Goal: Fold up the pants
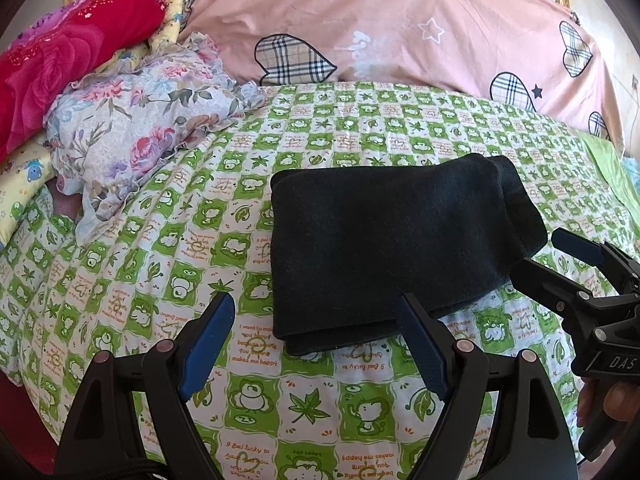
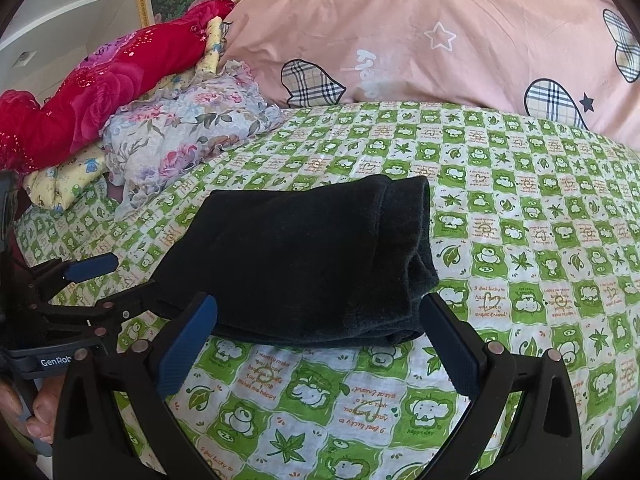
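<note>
From the left wrist camera, the dark pants [image 1: 392, 248] lie folded in a thick, flat bundle on the green and white bed sheet [image 1: 160, 264]. The left gripper [image 1: 316, 320] is low in front, its two blue fingers [image 1: 208, 344] wide apart and holding nothing. One finger sits in front of the near edge of the pants. The right gripper [image 1: 560, 252] pokes in from the right, close to the pants' right end, with its fingers apart too. A hand [image 1: 608, 404] holds it. Behind the pants are a big pink pillow [image 1: 400, 24], a flowery cloth [image 1: 140, 120] and a red blanket [image 1: 68, 56].

From the right wrist camera, the pants [image 2: 296, 256] lie in the middle of the bed sheet [image 2: 520, 240]. The right gripper [image 2: 320, 312] has its fingers spread wide just in front of the bundle, gripping nothing. The left gripper [image 2: 116, 276] comes in from the left, fingers apart, next to the pants' left edge. There are no boxes or baskets, only bedding piled at the back.
</note>
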A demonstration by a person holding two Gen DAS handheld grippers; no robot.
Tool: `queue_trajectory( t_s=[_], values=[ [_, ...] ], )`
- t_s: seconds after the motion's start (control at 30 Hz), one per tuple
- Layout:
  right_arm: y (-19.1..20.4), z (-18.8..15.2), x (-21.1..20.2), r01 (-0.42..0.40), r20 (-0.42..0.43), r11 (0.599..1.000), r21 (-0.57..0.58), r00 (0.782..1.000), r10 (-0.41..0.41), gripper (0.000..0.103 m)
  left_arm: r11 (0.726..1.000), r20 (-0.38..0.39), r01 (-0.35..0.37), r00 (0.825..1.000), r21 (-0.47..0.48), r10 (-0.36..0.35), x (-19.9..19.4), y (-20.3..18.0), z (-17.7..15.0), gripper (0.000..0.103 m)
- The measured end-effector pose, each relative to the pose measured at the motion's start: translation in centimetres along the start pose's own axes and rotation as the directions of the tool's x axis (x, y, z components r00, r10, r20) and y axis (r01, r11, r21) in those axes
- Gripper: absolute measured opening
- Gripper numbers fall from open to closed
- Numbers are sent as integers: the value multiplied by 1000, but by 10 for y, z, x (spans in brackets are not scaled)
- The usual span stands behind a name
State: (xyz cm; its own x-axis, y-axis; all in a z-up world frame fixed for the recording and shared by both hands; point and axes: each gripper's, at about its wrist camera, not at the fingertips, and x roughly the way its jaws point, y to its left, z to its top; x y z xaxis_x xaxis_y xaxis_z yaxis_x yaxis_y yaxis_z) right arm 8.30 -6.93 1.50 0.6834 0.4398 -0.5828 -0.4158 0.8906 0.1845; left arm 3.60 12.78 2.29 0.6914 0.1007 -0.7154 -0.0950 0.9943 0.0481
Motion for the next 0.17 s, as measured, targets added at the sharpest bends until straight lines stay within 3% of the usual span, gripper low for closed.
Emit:
queue_trajectory(
  t_s=[0.17],
  values=[
    [-4, -1, 2, 2, -10, 1000, 8, 1000, -2, 101, 1000, -7, 1, 1000, 7, -1, 1, -4, 0, 83]
  ],
)
